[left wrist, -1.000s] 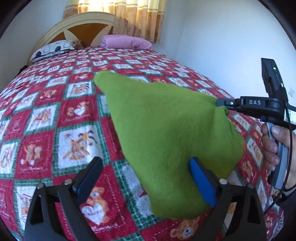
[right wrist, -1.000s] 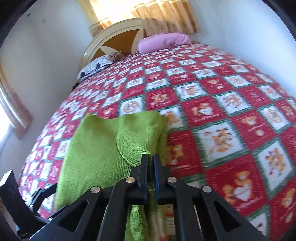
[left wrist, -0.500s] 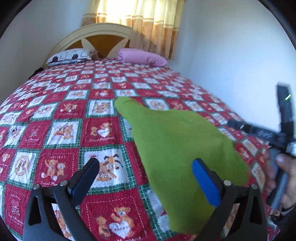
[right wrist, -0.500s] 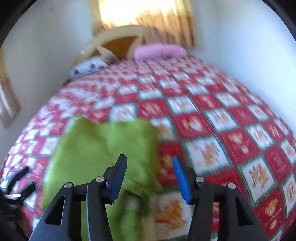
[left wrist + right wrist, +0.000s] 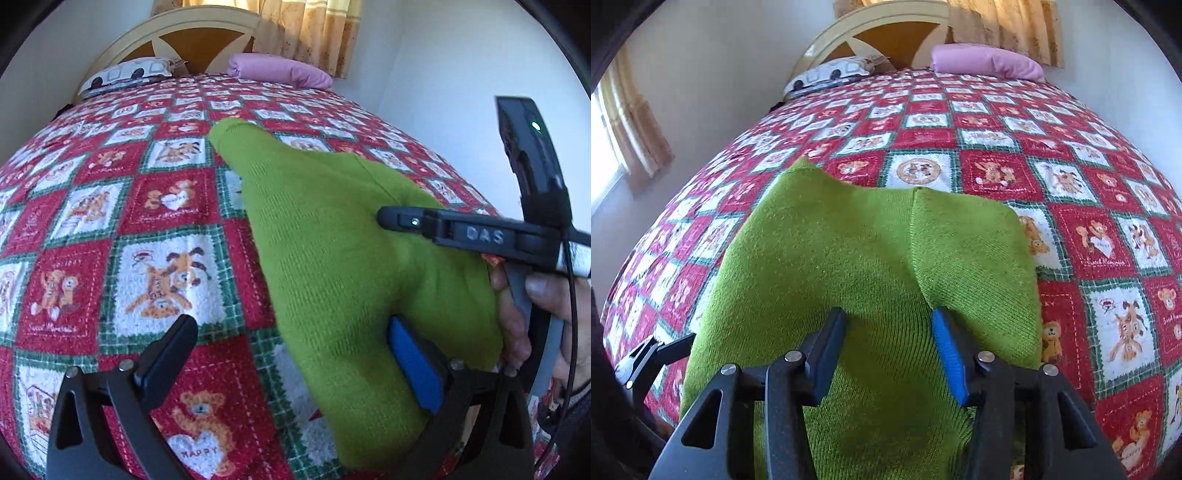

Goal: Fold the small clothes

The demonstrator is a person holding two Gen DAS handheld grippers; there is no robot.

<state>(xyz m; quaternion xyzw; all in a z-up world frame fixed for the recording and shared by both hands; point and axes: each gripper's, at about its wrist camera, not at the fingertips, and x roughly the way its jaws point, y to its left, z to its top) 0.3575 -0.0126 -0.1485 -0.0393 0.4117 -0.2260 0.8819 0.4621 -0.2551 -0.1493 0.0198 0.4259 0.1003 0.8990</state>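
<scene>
A green knit garment (image 5: 332,258) lies folded on the red patchwork bedspread (image 5: 110,221). In the right wrist view the garment (image 5: 849,251) has one flap folded over its right side. My left gripper (image 5: 291,354) is open and empty, low over the garment's near left edge. My right gripper (image 5: 888,339) is open and empty just above the garment's near part. In the left wrist view the right gripper (image 5: 391,219) reaches in from the right over the garment, held by a hand.
A pink pillow (image 5: 280,70) and a patterned pillow (image 5: 129,74) lie at the headboard (image 5: 199,33). A white wall (image 5: 443,74) runs along the bed's right side. In the right wrist view the left gripper (image 5: 657,354) shows at the left.
My right gripper was shut on the garment's edge, then opened and let it go. The garment has dropped flat on the bed. Both grippers have moved closer over it.
</scene>
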